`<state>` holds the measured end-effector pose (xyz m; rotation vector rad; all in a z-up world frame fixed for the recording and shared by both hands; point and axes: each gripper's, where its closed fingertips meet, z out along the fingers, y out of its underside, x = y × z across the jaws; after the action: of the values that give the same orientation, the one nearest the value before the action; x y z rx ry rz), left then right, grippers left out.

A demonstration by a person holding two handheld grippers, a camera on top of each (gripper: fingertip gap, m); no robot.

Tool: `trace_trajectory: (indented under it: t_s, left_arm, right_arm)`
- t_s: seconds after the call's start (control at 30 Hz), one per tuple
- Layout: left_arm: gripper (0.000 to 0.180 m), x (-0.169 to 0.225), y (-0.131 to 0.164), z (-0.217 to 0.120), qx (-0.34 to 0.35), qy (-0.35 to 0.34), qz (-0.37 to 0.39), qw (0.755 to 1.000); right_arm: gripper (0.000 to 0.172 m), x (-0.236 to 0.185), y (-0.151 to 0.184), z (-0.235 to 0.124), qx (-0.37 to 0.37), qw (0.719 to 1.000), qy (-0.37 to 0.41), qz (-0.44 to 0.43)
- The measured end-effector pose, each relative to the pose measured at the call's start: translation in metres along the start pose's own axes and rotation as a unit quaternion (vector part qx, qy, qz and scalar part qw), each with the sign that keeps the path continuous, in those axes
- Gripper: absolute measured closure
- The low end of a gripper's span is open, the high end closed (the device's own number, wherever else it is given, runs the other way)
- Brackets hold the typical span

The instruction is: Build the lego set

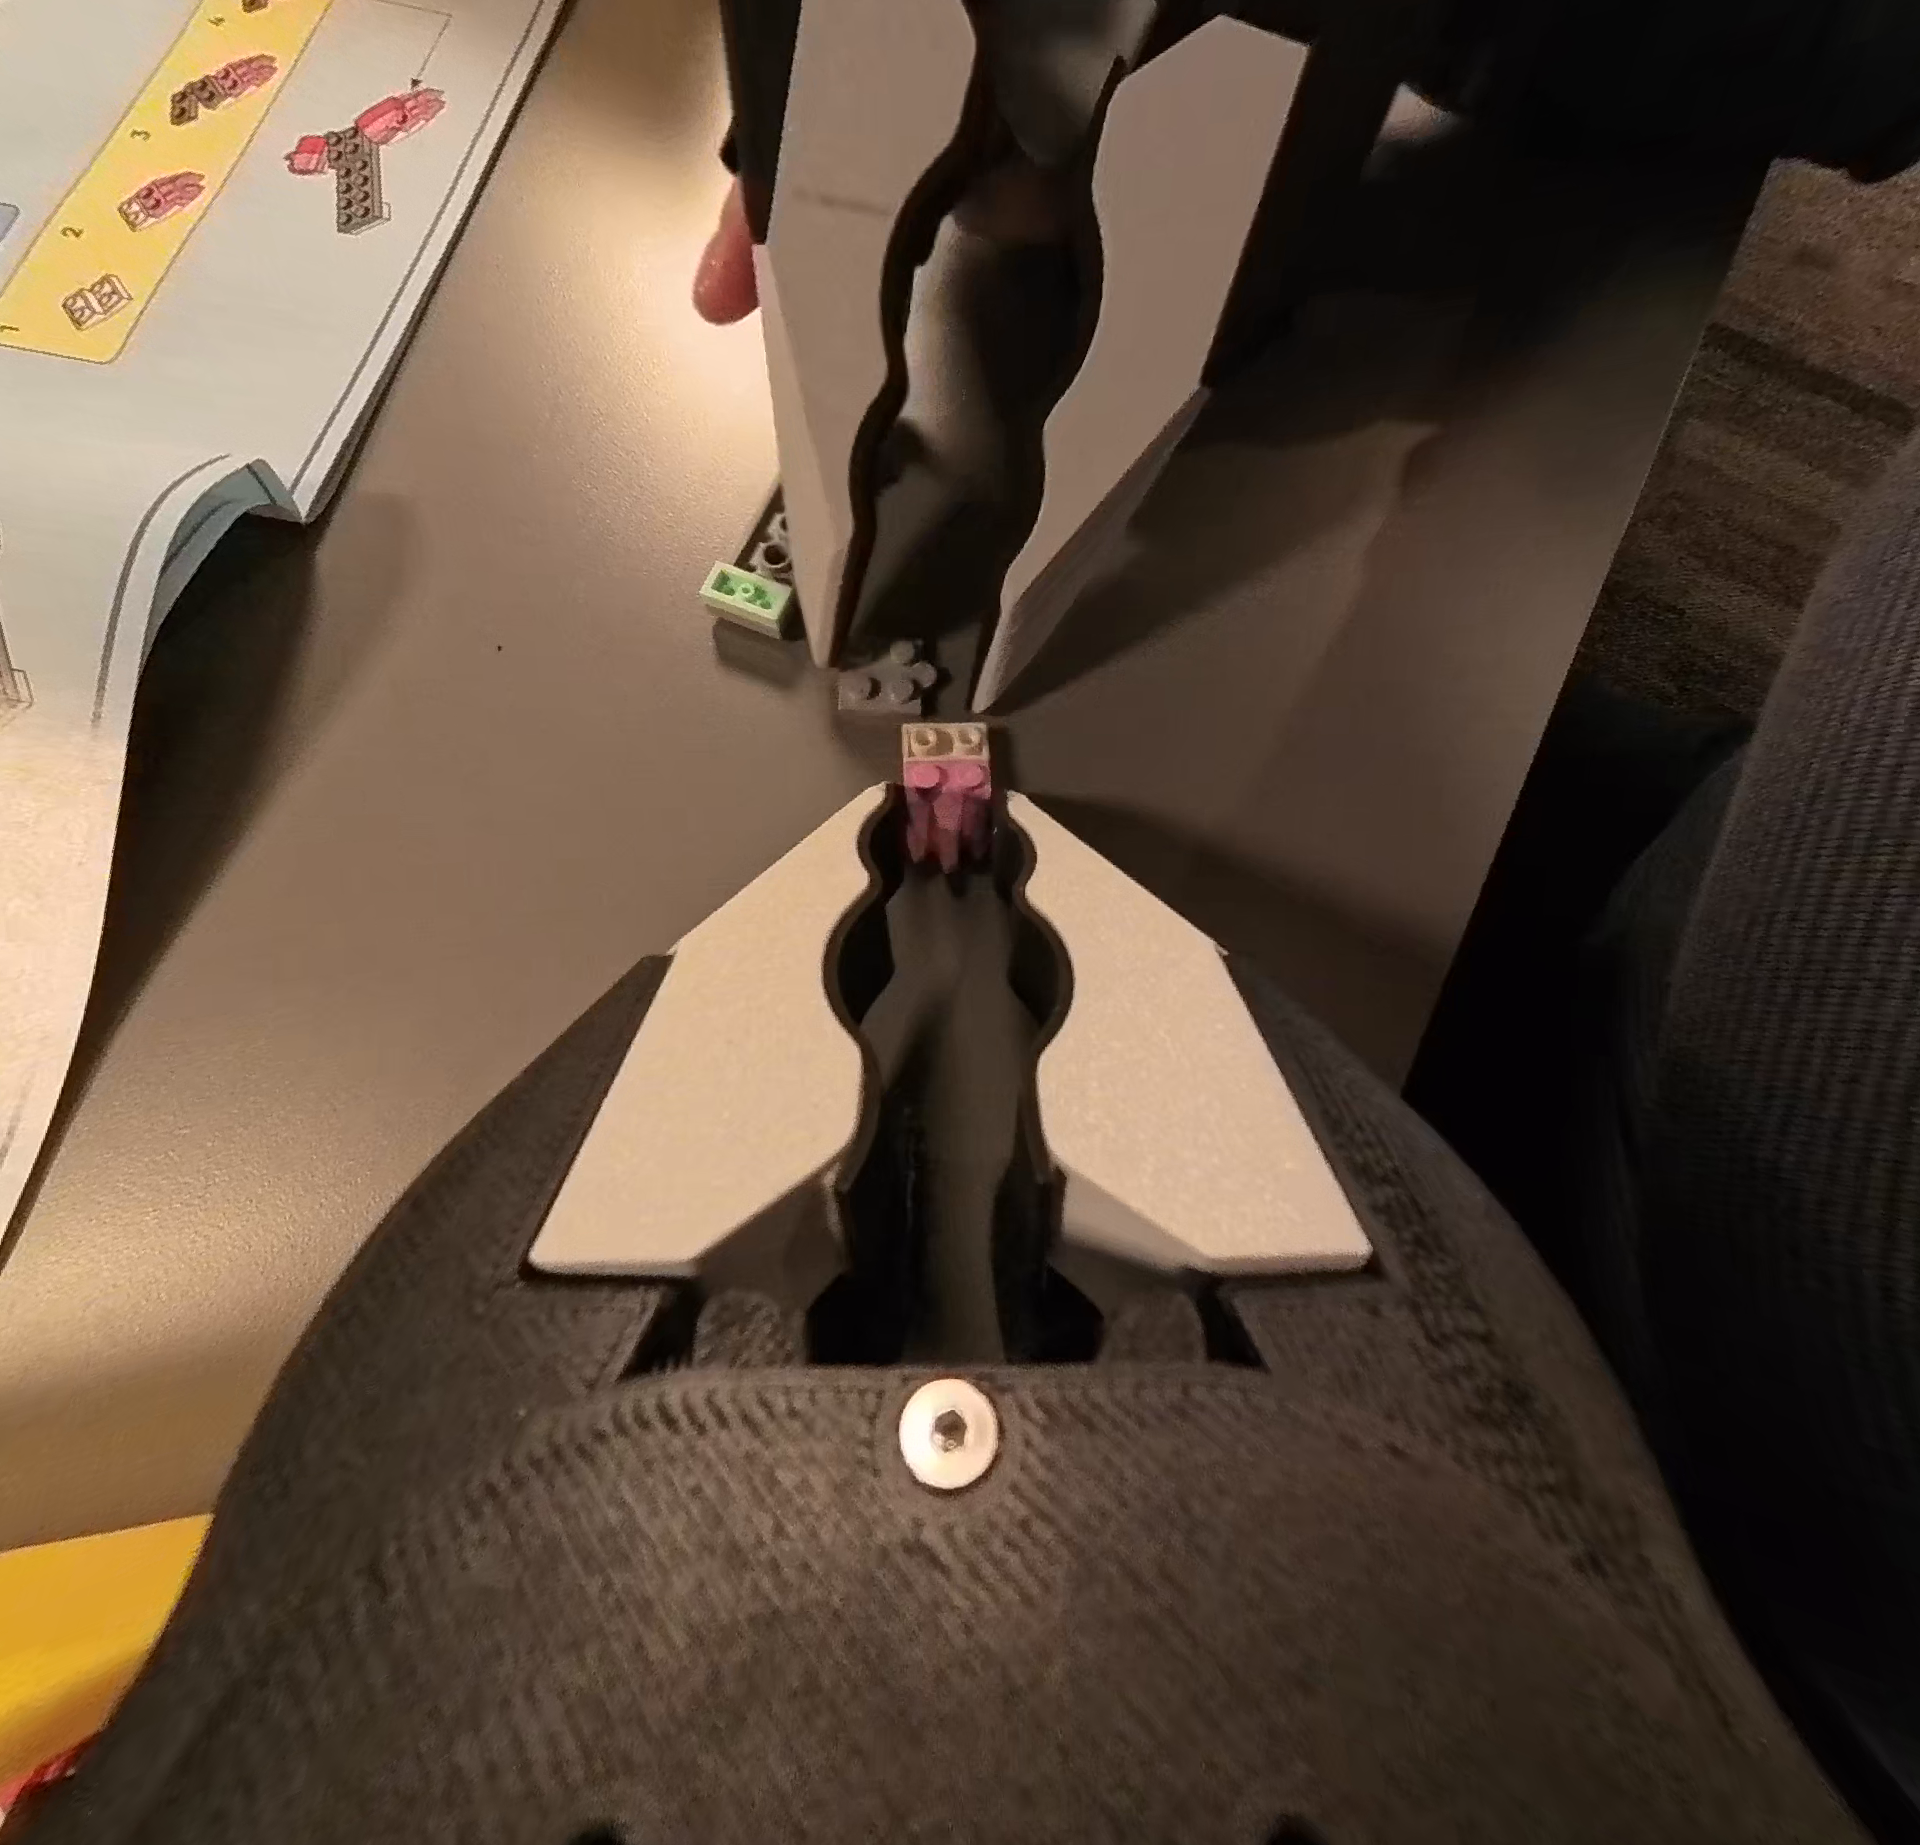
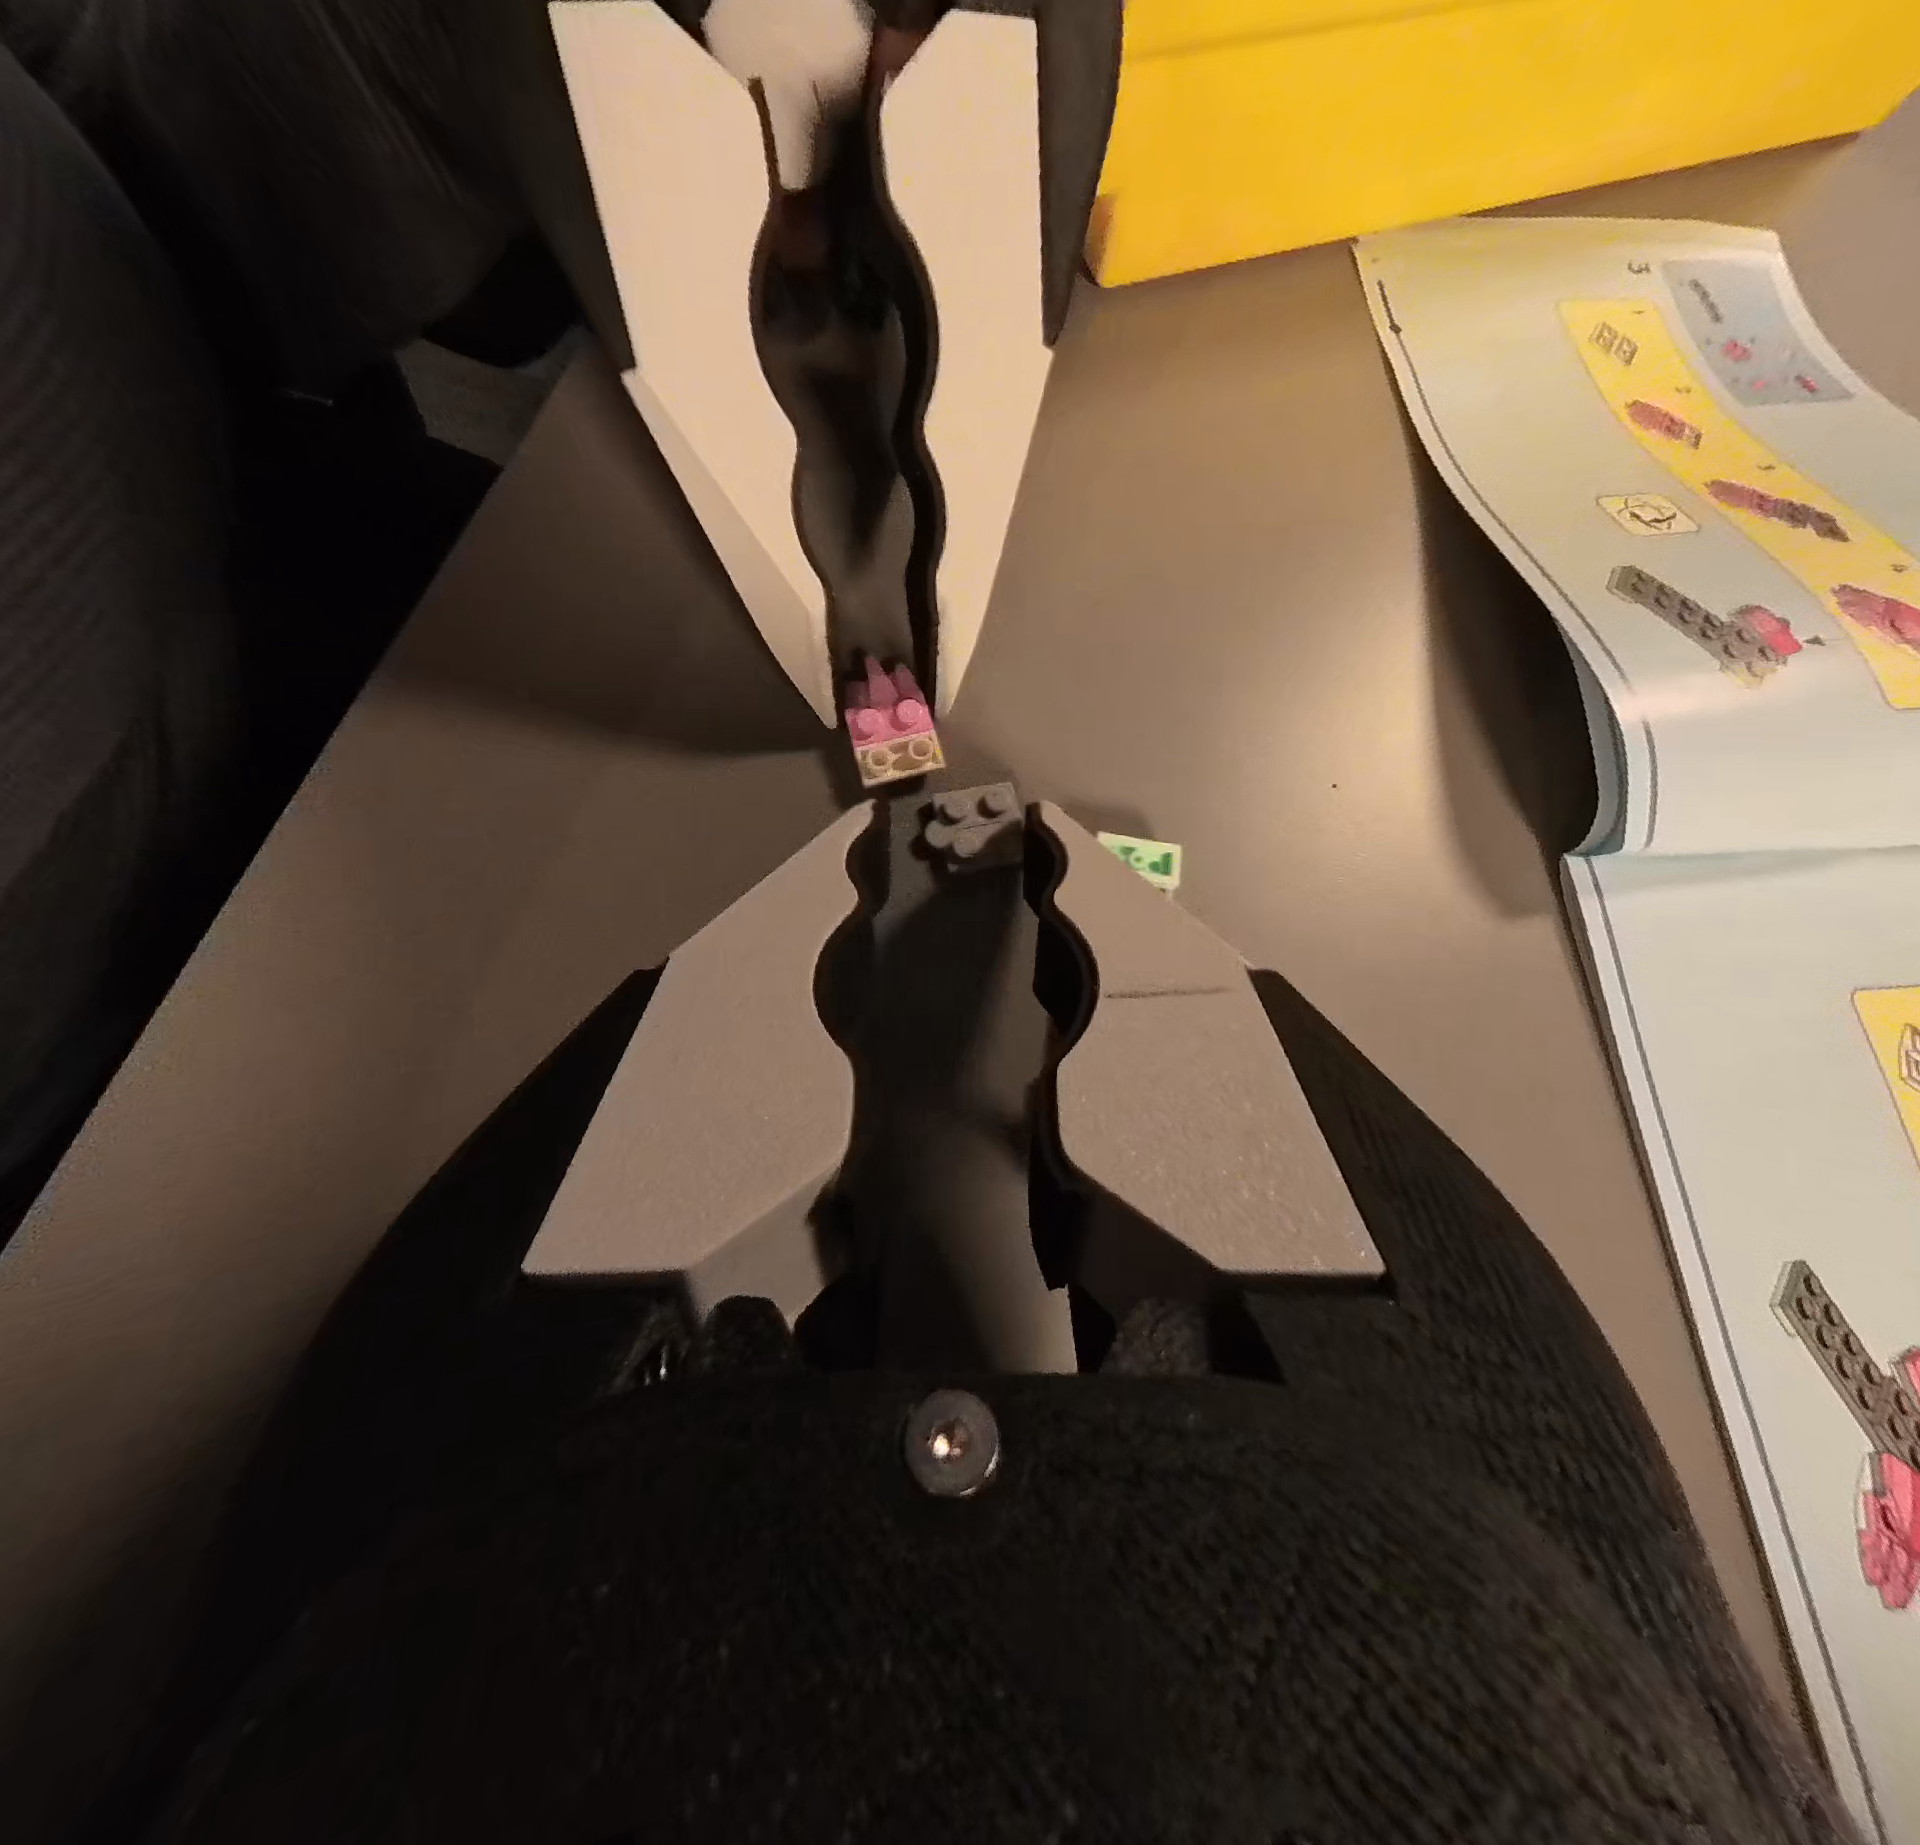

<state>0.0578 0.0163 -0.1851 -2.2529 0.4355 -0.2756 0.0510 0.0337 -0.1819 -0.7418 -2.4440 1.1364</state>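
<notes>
My left gripper (image 1: 945, 803) is shut on a small pink brick (image 1: 940, 808). A tan brick (image 1: 945, 743) is joined to the pink one's front end and sticks out past the fingertips. The right wrist view also shows this gripper (image 2: 885, 720) holding the pink brick (image 2: 881, 717). My right gripper (image 2: 951, 819) is open, tips down at the table, facing the left one. A dark grey studded plate (image 2: 971, 827) lies between its fingers, close to one finger with a gap at the other. The plate (image 1: 883, 689) sits just ahead of the tan brick.
A light green brick (image 1: 748, 595) lies on the brown table (image 1: 468, 756) beside the grey plate. An open instruction booklet (image 1: 260, 185) lies to one side, also in the right wrist view (image 2: 1714, 600). A yellow box (image 2: 1455, 81) stands behind. The table edge and a person's dark clothing (image 1: 1766, 860) are close. Less than 4 cm separates the two grippers' tips.
</notes>
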Motion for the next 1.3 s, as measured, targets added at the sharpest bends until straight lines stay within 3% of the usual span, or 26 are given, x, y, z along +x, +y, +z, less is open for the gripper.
trace_trajectory:
  t_s: [0.37,0.5,0.6,1.3]
  left_arm:
    - [0.165,0.001,0.0,0.0,0.0,0.001,0.004,1.0]
    - [0.165,0.0,-0.001,-0.001,0.006,-0.005,0.004,1.0]
    - [0.166,0.0,-0.008,-0.007,0.034,0.006,-0.008,0.999]
    - [0.166,-0.003,-0.01,-0.008,0.043,-0.001,-0.014,0.999]
  right_arm:
    - [0.157,-0.002,-0.001,0.0,0.001,1.0,-0.011,0.008]
    - [0.157,-0.01,-0.022,-0.006,0.068,0.996,-0.044,0.022]
    - [0.157,-0.012,-0.02,-0.002,0.054,0.997,-0.043,0.017]
    - [0.153,-0.008,-0.02,0.001,0.048,0.998,-0.001,-0.028]
